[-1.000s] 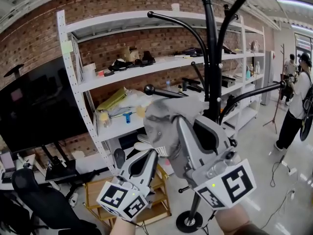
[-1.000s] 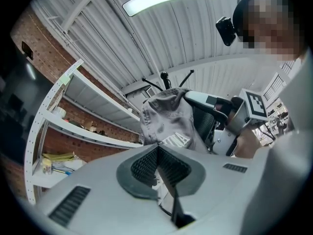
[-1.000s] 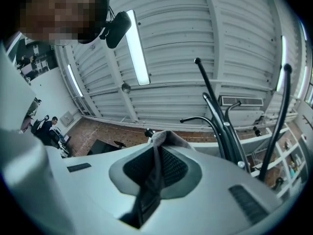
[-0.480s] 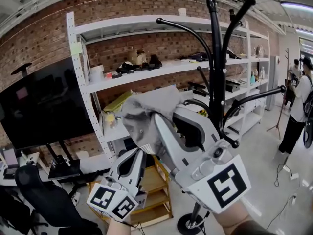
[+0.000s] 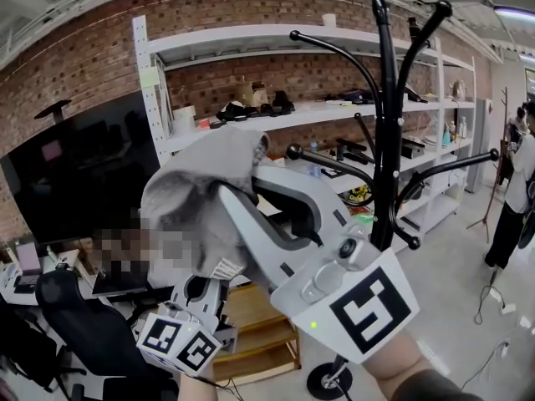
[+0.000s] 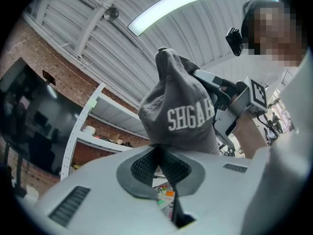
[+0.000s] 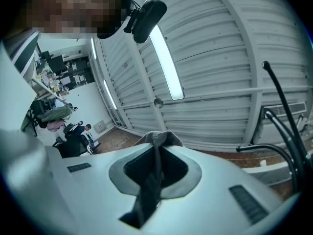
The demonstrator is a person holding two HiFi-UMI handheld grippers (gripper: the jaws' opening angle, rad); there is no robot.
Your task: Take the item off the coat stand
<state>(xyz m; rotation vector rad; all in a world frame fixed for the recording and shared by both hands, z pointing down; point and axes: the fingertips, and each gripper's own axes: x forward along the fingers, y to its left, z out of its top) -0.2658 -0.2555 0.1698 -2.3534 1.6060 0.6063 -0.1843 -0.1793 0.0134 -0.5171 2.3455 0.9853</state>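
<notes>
- Two grippers hold one thing. The soft grey fabric cap (image 5: 199, 199) with white stitched lettering is up in the air, left of the black metal coat stand (image 5: 384, 132). As far as the head view shows, it is clear of the stand's ball-tipped hooks.
- The left gripper (image 6: 157, 153) has its jaws pressed together on the cap's lower edge. The right gripper (image 7: 156, 153) is clamped on a fold of the same cloth, which runs down between its jaws.
- The cap looks light and floppy, so it will probably sag and crumple rather than keep its shape. A pinch on a hem or seam should hold better than one on loose crown cloth. Damage seems unlikely, but slipping is possible.
- In the head view the right gripper's tips are buried in the cloth. The cap's brim, if it has one, cannot be made out. The stand's base is partly hidden behind the right gripper.
</notes>
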